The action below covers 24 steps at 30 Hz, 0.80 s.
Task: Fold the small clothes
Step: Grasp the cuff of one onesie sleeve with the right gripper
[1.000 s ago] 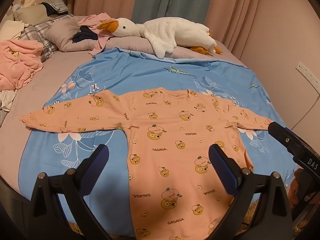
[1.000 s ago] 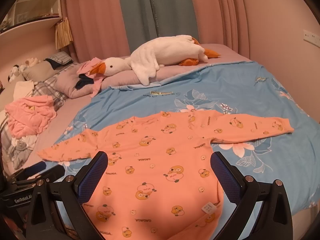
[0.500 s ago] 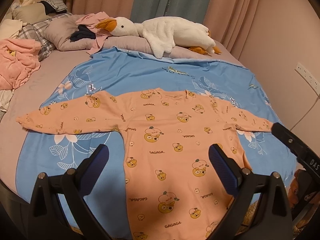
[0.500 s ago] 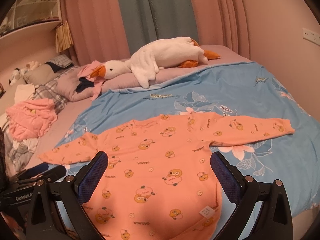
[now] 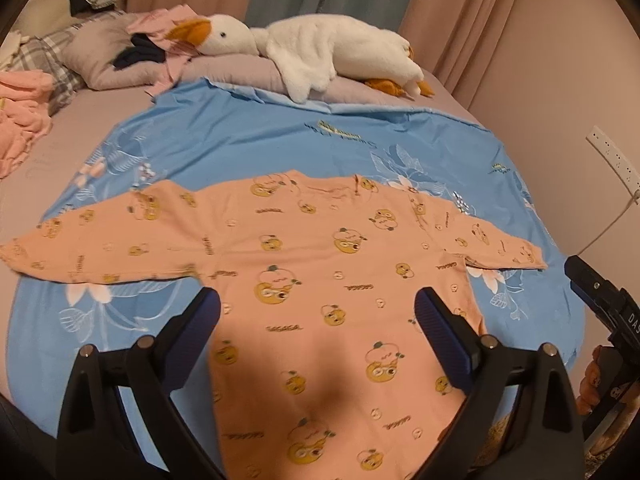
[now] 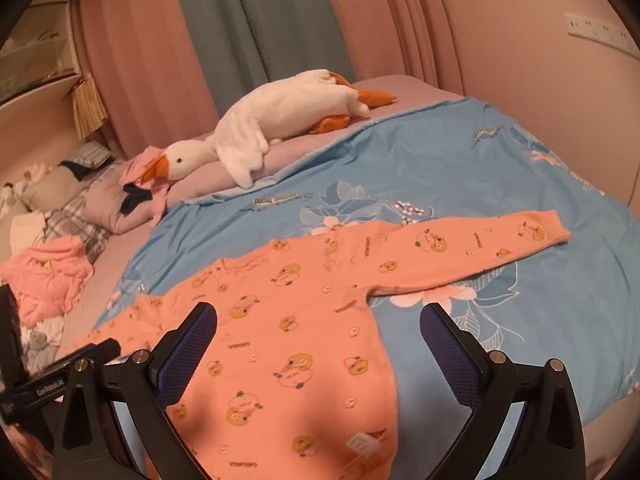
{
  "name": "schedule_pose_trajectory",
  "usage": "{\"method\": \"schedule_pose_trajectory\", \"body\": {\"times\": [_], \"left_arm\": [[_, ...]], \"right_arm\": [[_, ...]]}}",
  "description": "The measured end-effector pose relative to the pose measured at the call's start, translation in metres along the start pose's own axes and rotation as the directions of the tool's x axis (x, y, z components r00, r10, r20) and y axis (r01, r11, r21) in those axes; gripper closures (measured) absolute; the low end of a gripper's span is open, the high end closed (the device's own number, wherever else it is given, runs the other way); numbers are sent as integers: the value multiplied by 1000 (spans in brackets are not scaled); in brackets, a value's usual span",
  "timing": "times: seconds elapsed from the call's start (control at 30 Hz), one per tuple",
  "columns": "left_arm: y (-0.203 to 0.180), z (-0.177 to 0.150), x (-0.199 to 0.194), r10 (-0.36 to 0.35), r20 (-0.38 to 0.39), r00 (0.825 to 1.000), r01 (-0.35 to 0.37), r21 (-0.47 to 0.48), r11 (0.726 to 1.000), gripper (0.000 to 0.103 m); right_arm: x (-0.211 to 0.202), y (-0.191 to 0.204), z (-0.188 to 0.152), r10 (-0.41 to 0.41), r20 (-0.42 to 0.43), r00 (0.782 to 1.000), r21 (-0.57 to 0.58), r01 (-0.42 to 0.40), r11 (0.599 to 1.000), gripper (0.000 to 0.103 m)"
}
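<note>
Over the bed in the left wrist view, the left gripper [image 5: 318, 308] hangs with its jaws wide apart and empty above the orange top [image 5: 320, 280], which lies spread flat on the blue quilt [image 5: 248, 140] with both sleeves out, likely so it can be folded cleanly. In the right wrist view the right gripper [image 6: 318, 326] is likewise spread and empty above the top's hem side, its right sleeve [image 6: 472, 248] stretched clear of the plush goose [image 6: 276, 128].
</note>
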<state>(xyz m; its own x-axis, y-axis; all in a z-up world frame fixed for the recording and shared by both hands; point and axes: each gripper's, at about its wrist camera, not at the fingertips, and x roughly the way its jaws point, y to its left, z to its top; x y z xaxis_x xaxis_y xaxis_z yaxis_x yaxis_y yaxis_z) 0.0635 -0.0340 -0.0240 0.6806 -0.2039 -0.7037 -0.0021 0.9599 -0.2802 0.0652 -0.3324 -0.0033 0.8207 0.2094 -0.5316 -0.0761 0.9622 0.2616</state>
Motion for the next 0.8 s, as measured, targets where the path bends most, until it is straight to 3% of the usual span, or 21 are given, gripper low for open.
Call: {"method": "schedule_pose_trajectory", "body": {"times": [0.23,0.37,0.53,0.67,0.8], "left_arm": [[-19,12,52,-29,-62,998,29,5,1000,24],[-29,11,85,-40,-123,992,40,-2,999,38],[-47,1,116,-80,-175,981,83,12,996,52],[-54,-6,132,-83,-207,975,91,26,996,53],[-53,-12,142,-83,-235,969,93,30,995,53]], "right_arm": [[27,-82,20,-23,-27,999,129,26,991,2],[52,-153,30,-71,-76,995,254,88,963,13],[85,-233,33,-169,-152,974,391,217,895,30],[101,-279,29,-205,-173,963,493,265,829,34],[113,-308,26,-185,-168,968,588,249,770,48]]}}
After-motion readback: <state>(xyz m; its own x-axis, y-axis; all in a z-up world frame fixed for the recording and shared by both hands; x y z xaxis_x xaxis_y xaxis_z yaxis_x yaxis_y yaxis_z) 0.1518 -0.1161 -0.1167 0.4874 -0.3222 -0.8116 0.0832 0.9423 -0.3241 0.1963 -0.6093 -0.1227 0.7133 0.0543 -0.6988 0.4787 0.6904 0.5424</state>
